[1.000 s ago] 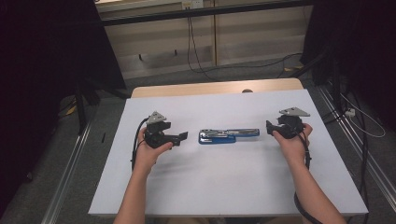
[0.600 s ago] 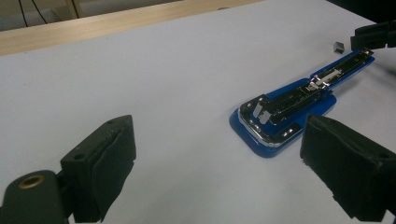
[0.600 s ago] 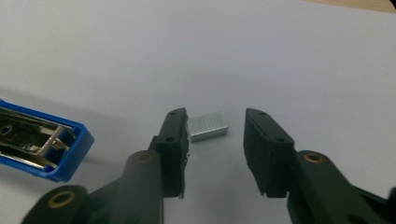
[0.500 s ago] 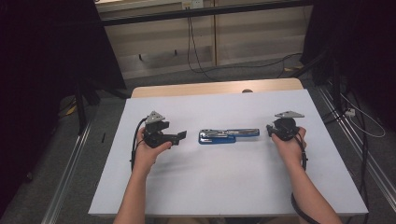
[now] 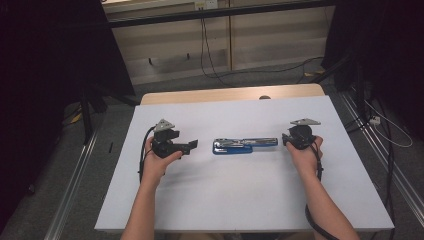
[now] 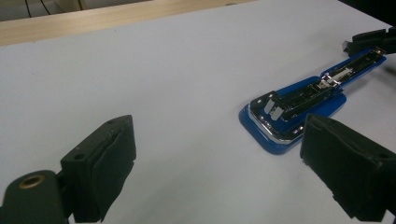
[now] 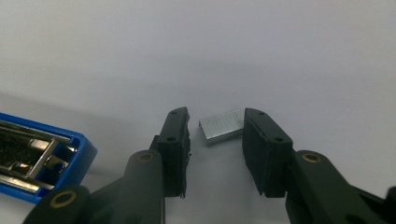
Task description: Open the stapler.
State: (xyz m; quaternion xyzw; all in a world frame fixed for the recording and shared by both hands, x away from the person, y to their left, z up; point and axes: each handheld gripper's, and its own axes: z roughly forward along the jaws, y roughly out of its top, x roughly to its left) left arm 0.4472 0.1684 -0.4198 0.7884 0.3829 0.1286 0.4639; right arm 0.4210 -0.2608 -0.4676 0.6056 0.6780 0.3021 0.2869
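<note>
Stapler (image 5: 244,145) lies opened flat mid-table between grippers. Staple strip (image 7: 221,125) sits between parted jaws of right gripper (image 7: 215,140), touching neither clearly. Left gripper (image 6: 224,158) jaws wide apart, empty. Strip likely light, brittle, slippery; pinch gently across long sides.

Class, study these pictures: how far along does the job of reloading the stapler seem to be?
Done: the blue stapler lies swung open on the white table. In hand: the right gripper straddles a staple strip, jaws apart, not yet clamped. Left: gripping the strip, loading it, closing the stapler. The left gripper waits open.
</note>
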